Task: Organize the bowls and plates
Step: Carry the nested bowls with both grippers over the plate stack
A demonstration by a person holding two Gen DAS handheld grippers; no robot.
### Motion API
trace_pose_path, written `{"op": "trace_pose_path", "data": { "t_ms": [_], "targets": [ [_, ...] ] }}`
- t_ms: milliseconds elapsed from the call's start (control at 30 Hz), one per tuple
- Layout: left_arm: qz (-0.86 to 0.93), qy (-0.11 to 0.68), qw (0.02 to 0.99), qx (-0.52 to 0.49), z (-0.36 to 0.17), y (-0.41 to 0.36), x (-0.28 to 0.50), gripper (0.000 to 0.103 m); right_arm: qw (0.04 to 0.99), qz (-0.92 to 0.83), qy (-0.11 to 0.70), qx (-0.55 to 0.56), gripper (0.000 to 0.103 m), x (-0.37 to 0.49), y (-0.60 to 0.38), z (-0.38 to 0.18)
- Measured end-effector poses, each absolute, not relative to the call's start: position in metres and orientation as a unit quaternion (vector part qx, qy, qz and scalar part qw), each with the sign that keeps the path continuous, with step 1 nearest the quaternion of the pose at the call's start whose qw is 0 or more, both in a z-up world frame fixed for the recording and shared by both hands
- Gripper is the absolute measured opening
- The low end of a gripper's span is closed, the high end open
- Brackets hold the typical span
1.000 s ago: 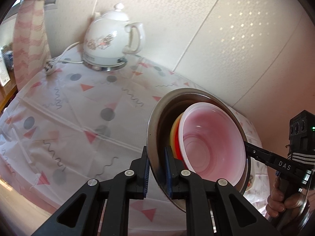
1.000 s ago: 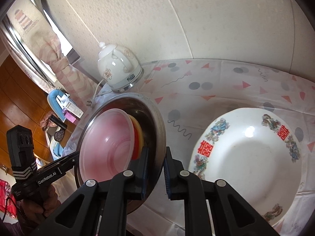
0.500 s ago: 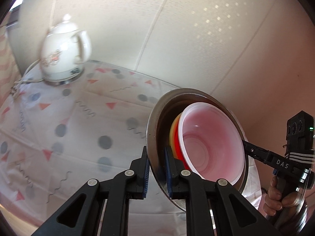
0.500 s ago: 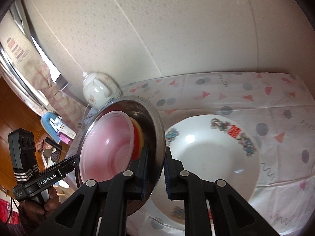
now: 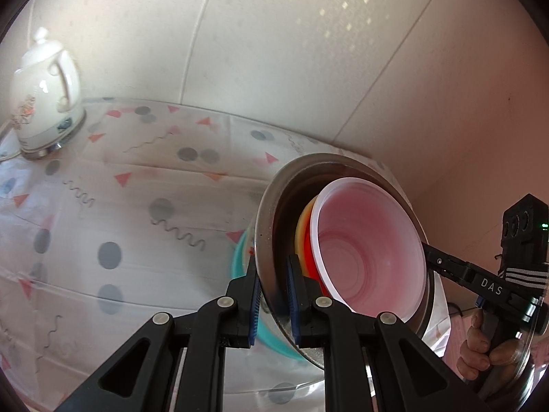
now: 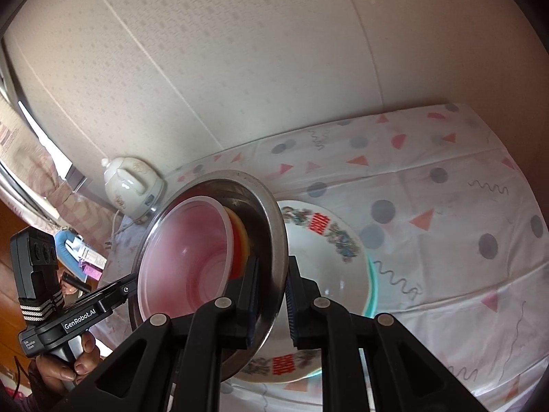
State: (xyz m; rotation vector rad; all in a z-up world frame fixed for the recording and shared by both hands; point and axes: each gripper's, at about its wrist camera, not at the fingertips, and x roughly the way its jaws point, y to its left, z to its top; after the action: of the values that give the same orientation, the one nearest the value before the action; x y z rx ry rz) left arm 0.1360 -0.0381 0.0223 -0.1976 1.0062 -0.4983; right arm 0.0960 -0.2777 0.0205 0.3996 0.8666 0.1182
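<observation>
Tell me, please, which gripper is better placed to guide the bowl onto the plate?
Right, probably: both clamp the bowl rim, but the plate shows plainly past the right gripper, barely past the left gripper.

left claw (image 5: pixel 272 295): clamped on steel bowl (image 5: pixel 274 240) rim | right claw (image 6: pixel 271 300): clamped on opposite rim

Standing at desk's far edge: white floral kettle (image 5: pixel 44 92). Covering desk (image 5: pixel 103 206): cloth (image 6: pixel 446 206) patterned with triangles, dots, squiggles.

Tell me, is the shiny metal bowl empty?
No, the metal bowl holds a stack of plastic bowls, a pink one in front with red and yellow behind.
</observation>
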Motion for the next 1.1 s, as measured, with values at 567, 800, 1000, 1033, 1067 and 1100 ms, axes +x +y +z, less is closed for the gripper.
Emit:
{"op": "trace_pose_path", "data": {
  "t_ms": [567, 800, 1000, 1033, 1067, 1100],
  "targets": [
    [-0.228, 0.511, 0.826, -0.069, -0.011, -0.065, 0.152, 0.014, 0.866, 0.022, 0.453, 0.209, 0.015, 0.102, -0.297, -0.022],
    [-0.229, 0.511, 0.826, -0.064, -0.016, -0.071, 0.153, 0.014, 0.869, 0.015, 0.450, 0.206, 0.015, 0.102, -0.300, -0.025],
    [-0.226, 0.503, 0.833, -0.048, -0.014, -0.075, 0.150, 0.015, 0.868, 0.014, 0.451, 0.207, 0.015, 0.102, -0.301, -0.026],
    [-0.226, 0.503, 0.833, -0.048, -0.014, -0.075, 0.150, 0.015, 0.867, 0.013, 0.452, 0.208, 0.015, 0.102, -0.302, -0.026],
    [-0.226, 0.502, 0.833, -0.048, -0.014, -0.075, 0.150, 0.015, 0.867, 0.013, 0.452, 0.208, 0.015, 0.102, -0.302, -0.026],
    [-0.226, 0.502, 0.834, -0.048, -0.014, -0.075, 0.150, 0.015, 0.867, 0.013, 0.452, 0.208, 0.015, 0.102, -0.302, -0.026]
  ]
}}
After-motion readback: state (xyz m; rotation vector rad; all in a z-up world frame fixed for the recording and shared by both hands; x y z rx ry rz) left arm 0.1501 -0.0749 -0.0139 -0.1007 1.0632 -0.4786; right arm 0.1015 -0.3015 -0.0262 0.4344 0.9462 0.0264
